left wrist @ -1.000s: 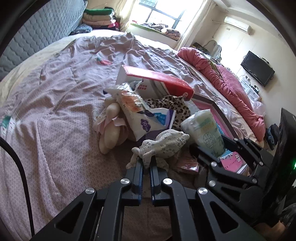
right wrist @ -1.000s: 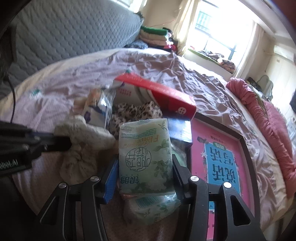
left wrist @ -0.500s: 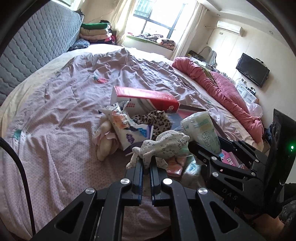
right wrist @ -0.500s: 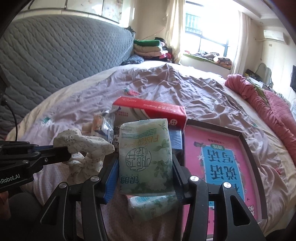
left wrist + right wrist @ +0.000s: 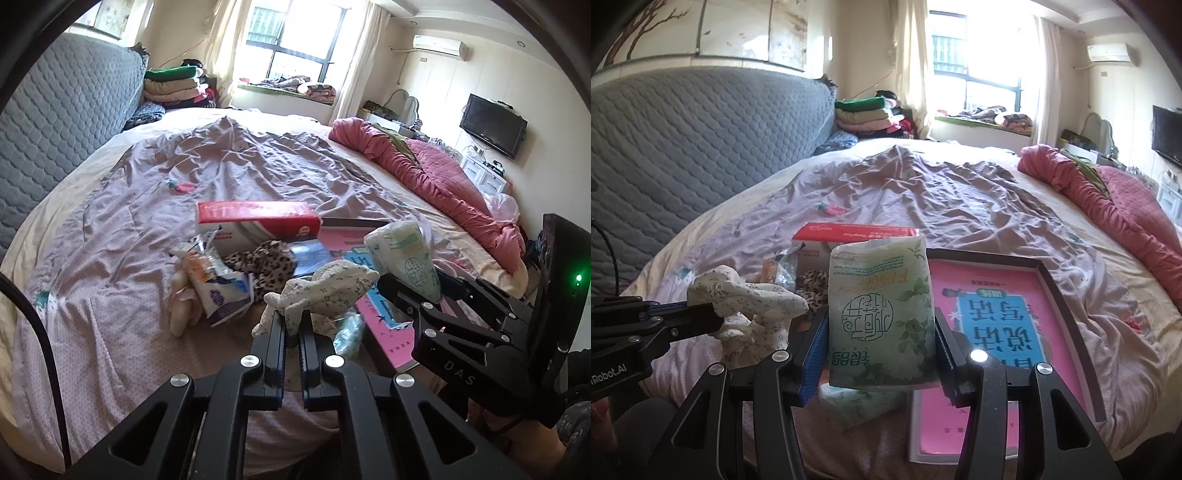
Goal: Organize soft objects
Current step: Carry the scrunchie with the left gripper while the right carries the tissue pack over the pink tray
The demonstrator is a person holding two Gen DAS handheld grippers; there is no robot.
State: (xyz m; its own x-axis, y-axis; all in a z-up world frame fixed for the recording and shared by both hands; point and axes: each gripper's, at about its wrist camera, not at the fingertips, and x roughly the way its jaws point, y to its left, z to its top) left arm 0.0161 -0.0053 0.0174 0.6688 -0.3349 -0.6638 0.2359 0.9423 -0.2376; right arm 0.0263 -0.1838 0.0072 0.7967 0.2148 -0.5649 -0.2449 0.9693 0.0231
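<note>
While both tools are hovering above the bed [image 5: 122,206], the left gripper [image 5: 291,325] is pinching a floral plush toy [image 5: 328,288] tight between nearly closed fingers, holding it clear of the sheet. Just beside it, the right gripper [image 5: 881,354] is clamping a green tissue pack [image 5: 882,314] upright, jaws spread to the pack's width. Below them a red box [image 5: 258,218], a leopard-print cloth [image 5: 262,258] and a pink book [image 5: 990,325] are lying together on the sheet.
</note>
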